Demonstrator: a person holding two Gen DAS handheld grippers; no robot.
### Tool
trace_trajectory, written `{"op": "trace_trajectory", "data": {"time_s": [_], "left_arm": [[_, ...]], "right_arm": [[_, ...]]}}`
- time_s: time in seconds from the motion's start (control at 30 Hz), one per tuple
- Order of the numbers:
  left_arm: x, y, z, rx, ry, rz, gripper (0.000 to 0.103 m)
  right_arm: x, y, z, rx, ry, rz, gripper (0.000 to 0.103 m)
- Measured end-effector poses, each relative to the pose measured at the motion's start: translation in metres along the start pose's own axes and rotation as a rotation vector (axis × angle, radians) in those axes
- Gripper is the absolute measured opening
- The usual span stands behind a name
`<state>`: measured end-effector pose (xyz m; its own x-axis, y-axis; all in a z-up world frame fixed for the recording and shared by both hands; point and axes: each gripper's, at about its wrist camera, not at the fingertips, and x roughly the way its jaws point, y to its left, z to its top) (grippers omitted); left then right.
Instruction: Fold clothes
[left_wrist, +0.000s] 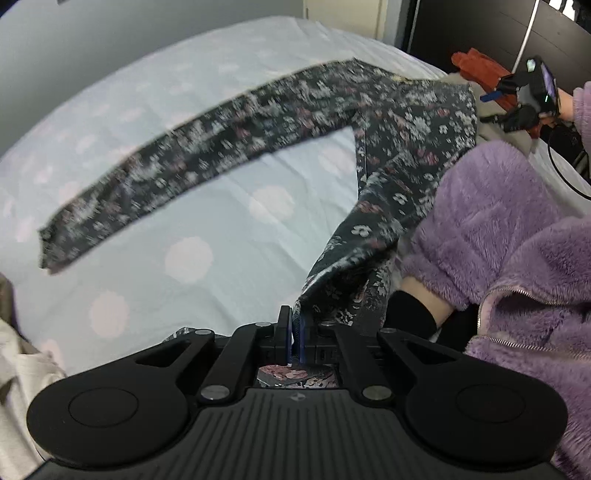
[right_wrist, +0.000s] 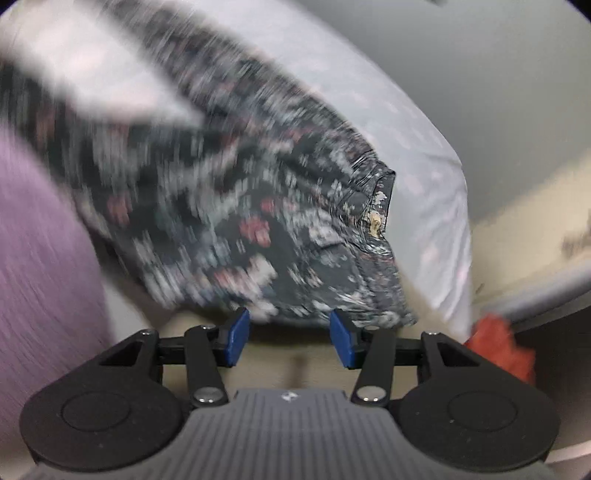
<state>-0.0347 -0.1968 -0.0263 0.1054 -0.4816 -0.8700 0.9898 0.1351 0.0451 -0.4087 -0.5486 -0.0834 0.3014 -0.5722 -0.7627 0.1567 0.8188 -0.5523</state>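
the fingers of the left gripper (left_wrist: 294, 332) are pressed together on a bunched end of the floral trousers (left_wrist: 402, 122), pinching the hem of one leg, while the fingers of the right gripper (right_wrist: 290, 338) stand apart with nothing between them, just short of the waistband edge. the trousers lie mostly spread on the pale spotted bedsheet (left_wrist: 155, 155), one leg stretched flat across it, the other leg lifted off the sheet and running up into the left pinch beside the person's purple fleece sleeve (left_wrist: 480, 206). the likely trouble is that the pinch looks shallow and taken on a gathered bit of cloth, so a further pull could slide the hem out, or drag the whole garment across the sheet and skew the flat leg. the right wrist view is heavily blurred, so how well its open fingers line up with the waistband cannot be told; closing off-target might catch only one layer, or the sheet, leaving the fold crooked. the lifted leg could also snag on the sleeve.
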Motion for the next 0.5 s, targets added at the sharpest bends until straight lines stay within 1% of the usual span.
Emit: {"op": "trace_trajectory", "data": {"time_s": [0.03,0.13,0.2,0.23,0.27,0.3,0.33,0.37,0.4,0.5], "left_arm": [[-0.004,0.000,0.002,-0.001,-0.008,0.011,0.002],[-0.013,-0.001,0.006,-0.006,-0.028,0.044,0.002],[-0.017,0.000,0.009,-0.009,-0.034,0.064,0.002],[-0.019,0.000,0.009,-0.006,-0.034,0.074,0.002],[-0.022,0.002,0.009,-0.006,-0.032,0.088,0.002],[-0.024,0.004,0.009,-0.007,-0.030,0.104,0.002],[-0.026,0.007,0.010,-0.003,-0.029,0.128,0.002],[-0.028,0.010,0.011,0.001,-0.028,0.153,0.001],[-0.032,0.016,0.012,0.003,-0.030,0.191,0.001],[-0.043,0.029,0.019,0.032,-0.062,0.316,0.001]], "right_arm": [[0.007,0.000,-0.002,-0.055,0.009,-0.013,0.052],[0.028,-0.002,-0.006,-0.125,0.007,-0.023,0.052],[0.039,0.001,-0.004,-0.133,-0.008,-0.042,0.047],[0.044,0.002,-0.002,-0.132,-0.019,-0.050,0.042],[0.045,0.000,0.000,-0.103,-0.044,-0.052,0.026],[0.043,-0.002,0.003,-0.067,-0.063,-0.055,0.019],[0.041,-0.006,0.006,-0.029,-0.076,-0.070,0.017],[0.038,-0.011,0.009,0.011,-0.090,-0.096,0.012],[0.033,-0.020,0.011,0.065,-0.106,-0.117,0.010],[0.011,-0.049,0.016,0.237,-0.157,-0.148,0.008]]}}
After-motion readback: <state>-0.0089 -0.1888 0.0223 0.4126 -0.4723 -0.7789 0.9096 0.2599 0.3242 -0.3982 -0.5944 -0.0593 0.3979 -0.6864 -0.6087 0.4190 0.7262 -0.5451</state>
